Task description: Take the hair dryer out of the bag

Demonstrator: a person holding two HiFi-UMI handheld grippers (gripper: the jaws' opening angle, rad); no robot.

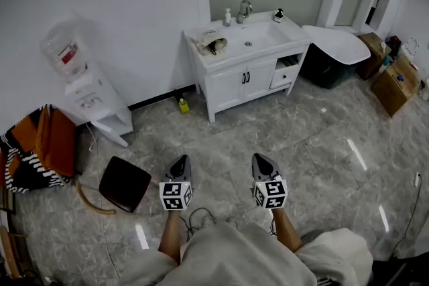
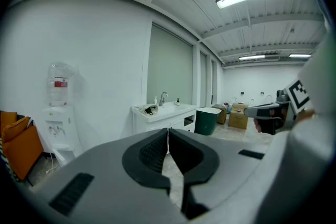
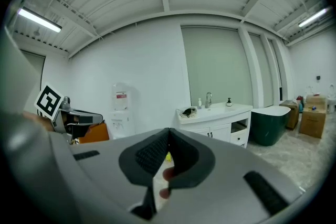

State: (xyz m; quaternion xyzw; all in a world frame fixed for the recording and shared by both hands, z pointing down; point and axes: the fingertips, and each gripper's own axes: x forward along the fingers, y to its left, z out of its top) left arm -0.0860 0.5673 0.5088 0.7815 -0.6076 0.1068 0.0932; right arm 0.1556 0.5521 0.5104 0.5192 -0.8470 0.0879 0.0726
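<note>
Approach step, nothing grasped yet. Left gripper [image 1: 181, 163] and right gripper [image 1: 260, 161] hang over the floor, fingers of both pressed together and empty. Bag [image 1: 210, 42] lies on the vanity table [image 1: 236, 61] left of the basin, well apart from both grippers; the dark shape in it is likely the hair dryer [image 1: 218, 46]. Next move calls for closing in, spreading the fingers and pinning the bag with one gripper.

Floor [image 1: 315, 144]: glossy grey marble-look tile. Vanity [image 1: 228, 87]: smooth white finish. Faucet [image 1: 244, 10] on vanity: shiny metal. Left claw [image 2: 168, 131]: matt grey plastic.
</note>
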